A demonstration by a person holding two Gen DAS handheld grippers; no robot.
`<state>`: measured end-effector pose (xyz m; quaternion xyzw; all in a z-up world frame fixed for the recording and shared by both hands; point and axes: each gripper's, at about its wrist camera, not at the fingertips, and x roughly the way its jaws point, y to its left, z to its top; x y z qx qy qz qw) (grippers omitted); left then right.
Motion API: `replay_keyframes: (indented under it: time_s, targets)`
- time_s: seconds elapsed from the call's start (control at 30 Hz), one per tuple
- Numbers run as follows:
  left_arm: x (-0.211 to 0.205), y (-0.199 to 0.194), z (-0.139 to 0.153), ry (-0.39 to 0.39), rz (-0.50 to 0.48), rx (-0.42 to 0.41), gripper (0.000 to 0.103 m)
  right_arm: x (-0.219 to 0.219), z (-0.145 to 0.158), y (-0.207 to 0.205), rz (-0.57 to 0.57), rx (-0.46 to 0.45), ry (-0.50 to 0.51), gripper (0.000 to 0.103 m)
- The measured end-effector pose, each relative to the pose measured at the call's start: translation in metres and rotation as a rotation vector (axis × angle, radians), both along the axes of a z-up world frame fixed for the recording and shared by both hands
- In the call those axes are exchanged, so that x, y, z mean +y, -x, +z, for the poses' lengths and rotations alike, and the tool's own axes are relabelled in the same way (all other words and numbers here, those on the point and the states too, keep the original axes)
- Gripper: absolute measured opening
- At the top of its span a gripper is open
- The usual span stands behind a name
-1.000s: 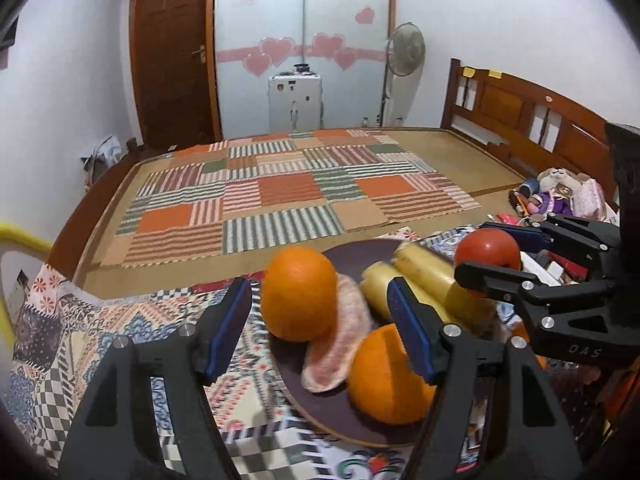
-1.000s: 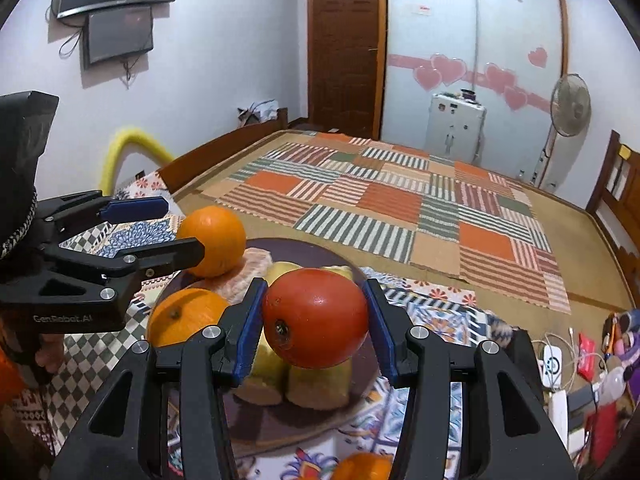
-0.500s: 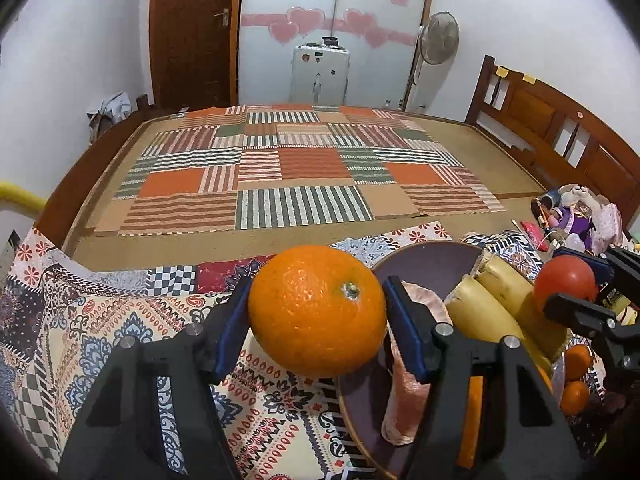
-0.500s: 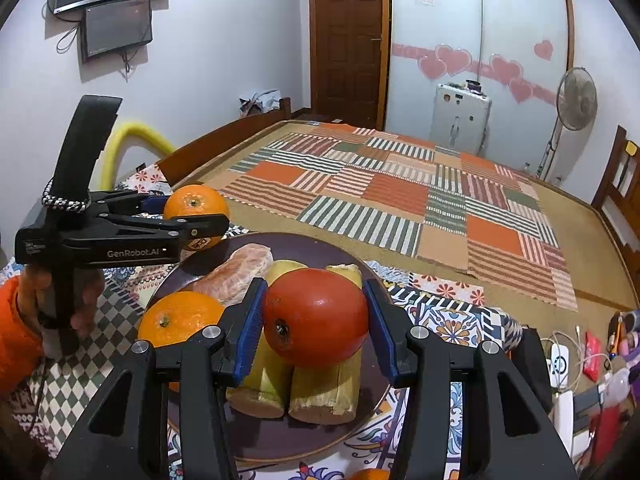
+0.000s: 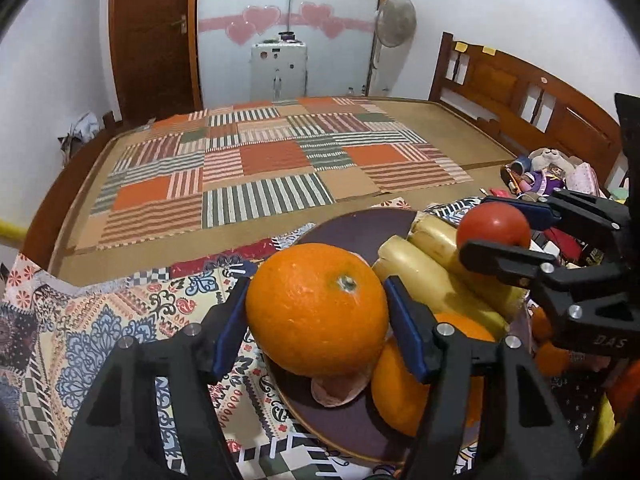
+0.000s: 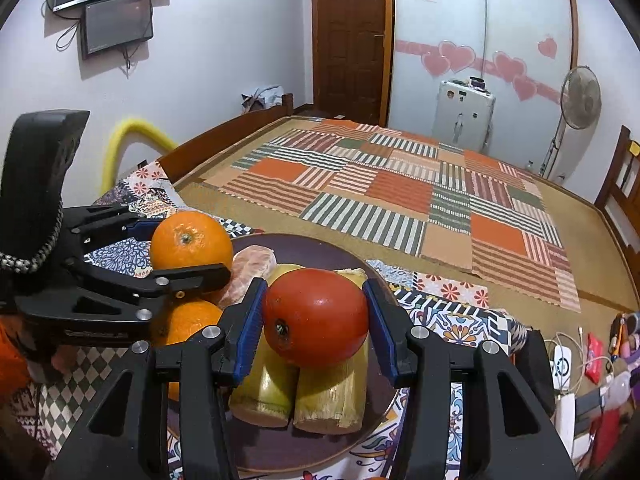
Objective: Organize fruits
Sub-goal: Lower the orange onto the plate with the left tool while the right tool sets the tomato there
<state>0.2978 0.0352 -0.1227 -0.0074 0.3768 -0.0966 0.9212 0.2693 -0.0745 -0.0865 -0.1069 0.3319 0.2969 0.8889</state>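
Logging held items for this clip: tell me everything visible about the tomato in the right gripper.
The tomato is red, smooth and glossy, round, with a small dark stem scar turned toward the camera's lower left. The right gripper clamps it between blue pads, above two yellow husk-wrapped pieces on the dark plate. Whether it touches them is unclear.
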Motion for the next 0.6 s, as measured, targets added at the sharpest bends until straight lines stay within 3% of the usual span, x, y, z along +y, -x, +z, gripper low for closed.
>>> replay_keyframes:
  time_s: [0.13,0.47,0.6]
  targets:
    - [0.008,-0.004,-0.003,0.052,0.01,0.029,0.067,-0.001,0.0,0.0,0.005,0.002,-0.002,0.046]
    - [0.016,-0.005,-0.008,0.09,0.03,0.046,0.068,0.008,-0.005,-0.001,0.021,0.021,0.001,0.047]
    - [0.018,-0.004,-0.008,0.09,0.029,0.043,0.068,0.009,-0.003,-0.001,0.021,0.022,-0.006,0.051]
